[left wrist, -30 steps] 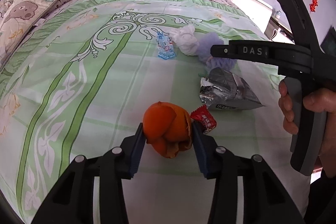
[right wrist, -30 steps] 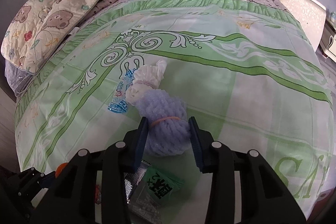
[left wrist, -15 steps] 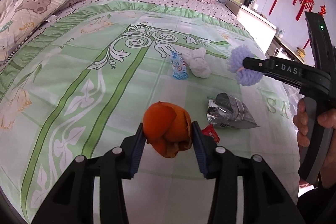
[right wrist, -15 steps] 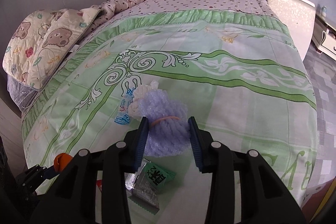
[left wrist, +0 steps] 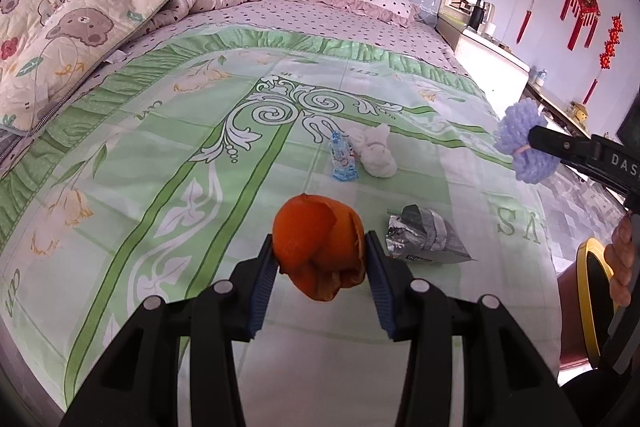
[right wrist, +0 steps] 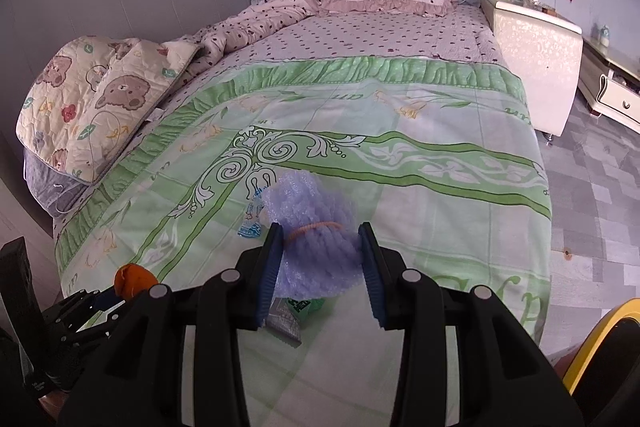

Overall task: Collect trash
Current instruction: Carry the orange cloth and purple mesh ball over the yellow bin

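My left gripper (left wrist: 320,259) is shut on a piece of orange peel (left wrist: 318,247) and holds it above the green bedspread (left wrist: 200,187). My right gripper (right wrist: 320,259) is shut on a purple bubble-wrap bundle (right wrist: 316,227) tied with a rubber band; the bundle also shows at the right of the left wrist view (left wrist: 522,143), lifted off the bed. On the bed lie a silver snack bag (left wrist: 424,235), a white crumpled tissue (left wrist: 374,153) and a blue clear wrapper (left wrist: 342,163).
A yellow-rimmed bin (left wrist: 592,291) stands at the bed's right side, also at the lower right of the right wrist view (right wrist: 596,339). A teddy-bear quilt (left wrist: 60,39) lies at the left. A white nightstand (right wrist: 532,39) stands beyond the bed's right edge.
Both grippers have lifted higher and drawn back from the bed with their loads. The red candy wrapper beside the orange peel is no longer in view. The yellow bin has come into view.
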### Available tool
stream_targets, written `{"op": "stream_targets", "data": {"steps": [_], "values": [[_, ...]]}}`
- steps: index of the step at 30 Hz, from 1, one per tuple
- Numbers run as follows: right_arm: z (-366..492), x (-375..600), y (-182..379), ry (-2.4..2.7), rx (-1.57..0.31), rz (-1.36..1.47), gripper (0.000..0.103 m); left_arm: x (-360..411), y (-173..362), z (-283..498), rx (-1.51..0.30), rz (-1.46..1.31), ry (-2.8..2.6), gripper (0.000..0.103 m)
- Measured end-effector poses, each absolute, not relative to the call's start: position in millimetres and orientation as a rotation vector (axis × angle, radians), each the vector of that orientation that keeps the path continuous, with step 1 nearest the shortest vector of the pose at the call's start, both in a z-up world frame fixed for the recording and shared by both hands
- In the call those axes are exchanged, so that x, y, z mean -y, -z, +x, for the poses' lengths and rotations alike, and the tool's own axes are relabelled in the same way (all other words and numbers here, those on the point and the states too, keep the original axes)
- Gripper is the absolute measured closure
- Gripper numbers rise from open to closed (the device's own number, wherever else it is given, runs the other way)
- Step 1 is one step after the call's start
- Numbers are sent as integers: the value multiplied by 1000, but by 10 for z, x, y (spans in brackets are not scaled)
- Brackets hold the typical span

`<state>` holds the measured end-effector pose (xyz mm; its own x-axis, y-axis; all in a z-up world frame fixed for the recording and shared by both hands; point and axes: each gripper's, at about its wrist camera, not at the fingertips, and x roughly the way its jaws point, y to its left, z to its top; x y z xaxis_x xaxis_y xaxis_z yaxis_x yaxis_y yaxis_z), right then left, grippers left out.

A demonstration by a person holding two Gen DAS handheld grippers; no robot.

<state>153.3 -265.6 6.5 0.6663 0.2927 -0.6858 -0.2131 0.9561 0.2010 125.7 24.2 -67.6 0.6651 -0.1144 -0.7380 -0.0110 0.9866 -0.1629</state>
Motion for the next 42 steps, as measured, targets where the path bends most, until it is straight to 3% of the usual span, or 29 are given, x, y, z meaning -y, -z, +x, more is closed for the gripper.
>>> {"op": "stream_targets", "data": {"steps": [17,42], "values": [[877,3316,-675,-225,-697,153,66,80,-65,1062,-739,-111,79,62],[229,4717,-919,-59,-640,228,66,1462,-505,984,-689,-15,315,62]]}}
